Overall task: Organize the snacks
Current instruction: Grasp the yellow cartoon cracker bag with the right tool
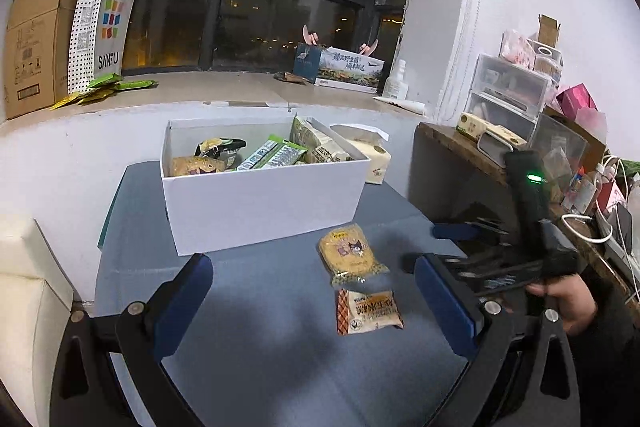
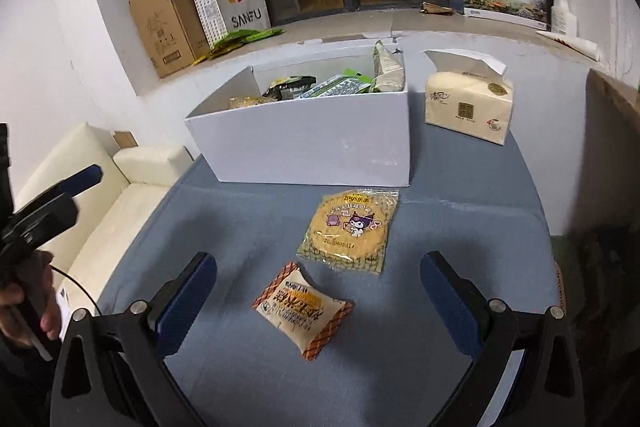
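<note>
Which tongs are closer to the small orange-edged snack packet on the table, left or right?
Right. The right tongs hover open straddling the orange-edged packet; the left tongs, also open, hang beside it, packet toward their right finger.

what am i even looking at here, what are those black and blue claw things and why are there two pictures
There is no robot here: a person holds a two-finger gripper in each hand, and each gripper carries a fisheye camera looking forward along its blue-padded fingers. One picture is from the left gripper, the other from the right gripper. Both are open and hold nothing.

On the blue-grey table stands a white box already holding several snacks. In front of it lie two loose packets: a round yellow cracker pack and a small orange-edged snack packet. A tissue pack stands to the right of the box.
</note>
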A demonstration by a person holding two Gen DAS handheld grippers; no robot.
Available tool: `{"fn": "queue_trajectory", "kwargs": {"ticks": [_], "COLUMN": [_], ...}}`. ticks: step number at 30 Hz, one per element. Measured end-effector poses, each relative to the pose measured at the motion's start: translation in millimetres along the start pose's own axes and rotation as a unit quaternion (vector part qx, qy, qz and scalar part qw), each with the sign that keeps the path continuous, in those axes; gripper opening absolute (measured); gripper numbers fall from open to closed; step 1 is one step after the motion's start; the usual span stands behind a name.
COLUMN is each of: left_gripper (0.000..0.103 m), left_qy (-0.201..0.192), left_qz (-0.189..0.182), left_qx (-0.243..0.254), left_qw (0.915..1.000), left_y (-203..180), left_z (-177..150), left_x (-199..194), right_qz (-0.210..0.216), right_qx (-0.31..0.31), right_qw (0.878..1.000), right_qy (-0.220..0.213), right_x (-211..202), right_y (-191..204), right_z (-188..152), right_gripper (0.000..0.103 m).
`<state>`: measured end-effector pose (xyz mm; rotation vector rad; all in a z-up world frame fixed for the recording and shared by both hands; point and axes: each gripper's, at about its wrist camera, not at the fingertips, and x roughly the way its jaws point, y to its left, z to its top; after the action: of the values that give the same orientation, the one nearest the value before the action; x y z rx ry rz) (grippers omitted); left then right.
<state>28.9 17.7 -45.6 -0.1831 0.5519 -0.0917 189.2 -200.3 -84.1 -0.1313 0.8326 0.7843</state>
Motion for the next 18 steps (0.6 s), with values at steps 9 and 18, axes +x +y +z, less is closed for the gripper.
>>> {"fn": "queue_trajectory", "kwargs": {"ticks": [9,18], "left_gripper": [0.103,0.103], "left_qy": [0.025,0.04], "left_qz": [0.003,0.006], "left_qx": [0.014,0.002], "left_qw": [0.9996,0.9992], "left_y": [-6,-1], "left_z": [-18,-26], "left_x": [8,16], "right_qz": [-0.027,-0.088], "right_qx": [-0.028,-0.033], "right_qw": [0.994,0.987], "right_qy": [0.104,0.13], "right_x": [101,142], "right_y": [4,-6], "right_z": [16,16], "right_gripper": [0.103,0.086]}}
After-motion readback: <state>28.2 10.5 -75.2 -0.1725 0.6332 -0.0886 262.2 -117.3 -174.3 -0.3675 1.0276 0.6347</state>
